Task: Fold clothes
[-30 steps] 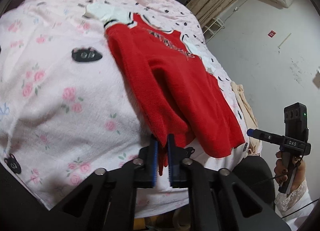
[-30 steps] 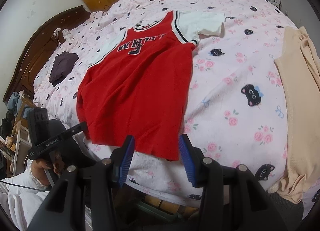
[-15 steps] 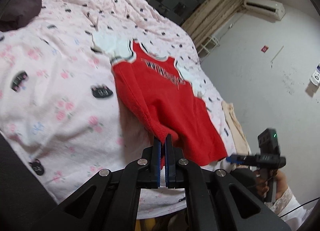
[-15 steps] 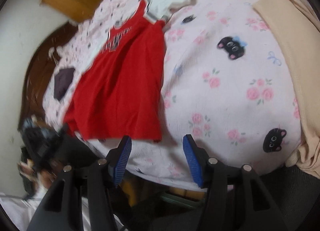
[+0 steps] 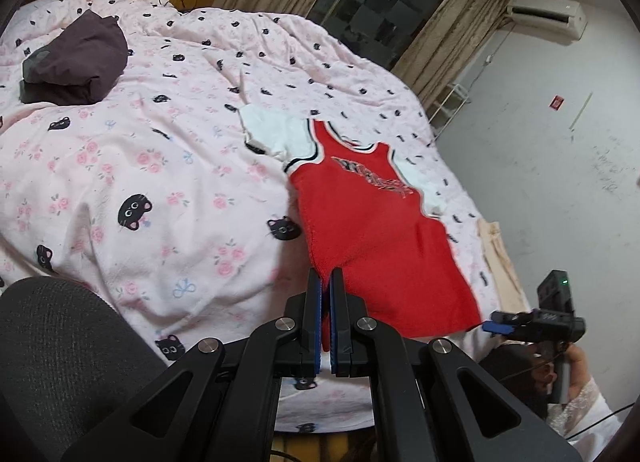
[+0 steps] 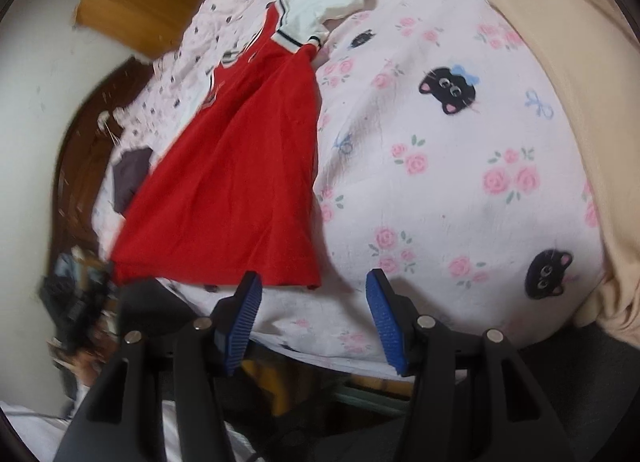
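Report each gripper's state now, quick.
Left gripper: shut on the hem corner of the red jersey.
Right gripper: open, jaws just been widening, nothing between them; the jersey's other hem corner lies just ahead.

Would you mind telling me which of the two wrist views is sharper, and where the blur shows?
Left wrist view: sharp, the red jersey crisp, fisheye bending at the edges. Right wrist view: motion-smeared, worst at the left edge, the bedspread prints soft, though the right gripper reads clearly.

Left gripper (image 5: 325, 302) clamped tight, right gripper (image 6: 314, 314) jaws just opening, empty
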The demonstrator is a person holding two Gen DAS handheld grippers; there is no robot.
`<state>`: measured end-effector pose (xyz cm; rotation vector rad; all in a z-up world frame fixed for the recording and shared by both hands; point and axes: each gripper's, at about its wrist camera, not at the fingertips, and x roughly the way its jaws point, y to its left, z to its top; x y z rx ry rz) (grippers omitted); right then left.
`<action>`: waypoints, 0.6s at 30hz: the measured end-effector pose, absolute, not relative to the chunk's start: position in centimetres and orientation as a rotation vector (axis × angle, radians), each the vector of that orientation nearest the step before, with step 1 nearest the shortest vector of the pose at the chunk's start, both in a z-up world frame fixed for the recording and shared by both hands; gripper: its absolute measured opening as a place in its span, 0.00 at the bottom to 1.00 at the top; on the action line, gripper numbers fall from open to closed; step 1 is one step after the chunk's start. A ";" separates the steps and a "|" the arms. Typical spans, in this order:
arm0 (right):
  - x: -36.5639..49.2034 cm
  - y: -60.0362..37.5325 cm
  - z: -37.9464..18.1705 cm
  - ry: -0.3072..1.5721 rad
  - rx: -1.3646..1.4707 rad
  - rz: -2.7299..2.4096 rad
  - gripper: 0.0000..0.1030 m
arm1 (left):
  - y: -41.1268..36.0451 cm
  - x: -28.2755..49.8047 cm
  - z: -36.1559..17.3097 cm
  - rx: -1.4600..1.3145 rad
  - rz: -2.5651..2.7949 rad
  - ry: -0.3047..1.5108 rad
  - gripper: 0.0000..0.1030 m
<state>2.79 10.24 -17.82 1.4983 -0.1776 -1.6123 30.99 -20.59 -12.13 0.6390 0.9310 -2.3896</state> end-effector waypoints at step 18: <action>7.7 5.5 -17.3 0.355 1.271 -1.832 0.42 | -21.5 31.0 -12.5 0.647 -2.355 0.935 0.02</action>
